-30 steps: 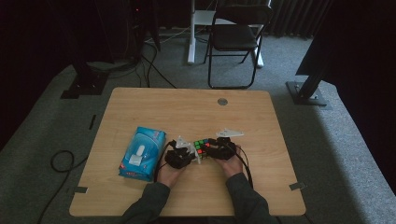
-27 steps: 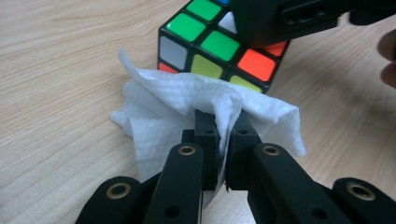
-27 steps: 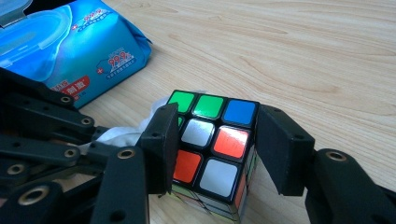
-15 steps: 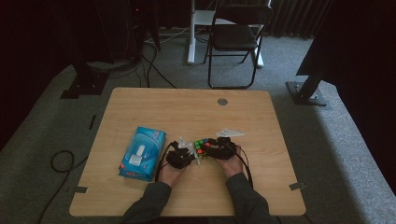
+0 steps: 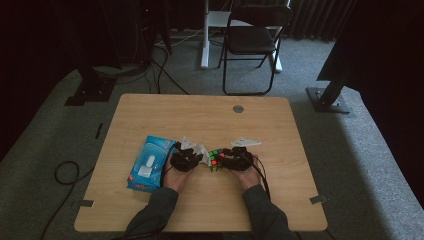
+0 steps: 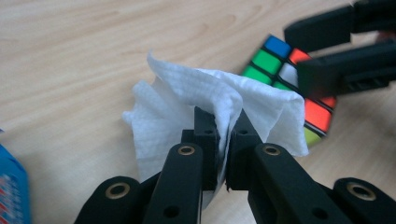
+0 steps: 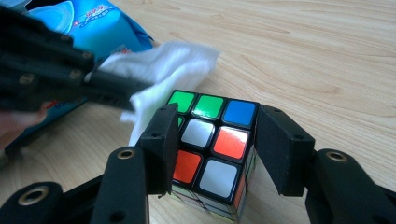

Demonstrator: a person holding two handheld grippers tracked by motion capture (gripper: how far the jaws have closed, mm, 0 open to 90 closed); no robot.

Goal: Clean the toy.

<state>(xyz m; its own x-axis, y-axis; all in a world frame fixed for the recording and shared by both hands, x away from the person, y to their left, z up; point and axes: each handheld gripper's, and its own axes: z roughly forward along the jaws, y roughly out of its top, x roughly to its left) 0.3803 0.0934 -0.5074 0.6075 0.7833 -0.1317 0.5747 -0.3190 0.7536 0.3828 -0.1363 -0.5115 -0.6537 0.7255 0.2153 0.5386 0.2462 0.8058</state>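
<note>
Left gripper view: left gripper (image 6: 223, 127) pinches quilted tissue (image 6: 187, 100); right gripper (image 7: 215, 140) clamps glossy cube (image 7: 212, 140) (plastic).

Worktop (image 5: 150, 115): cube (image 5: 215, 159) sits on it near the front edge, about mid-width. Tissue pack (image 5: 148, 163) lies flat to the cube's left, well apart. Btwn them the left gripper (image 6: 223, 122), w/ a tissue (image 6: 177, 107) pinched in its fingers (image 6: 205, 128), just beside the cube's left side. Right gripper (image 7: 217, 140) comes from the cube's right, fingers on opposite faces. Chair (image 5: 252, 37) on the floor behind the worktop.
</note>
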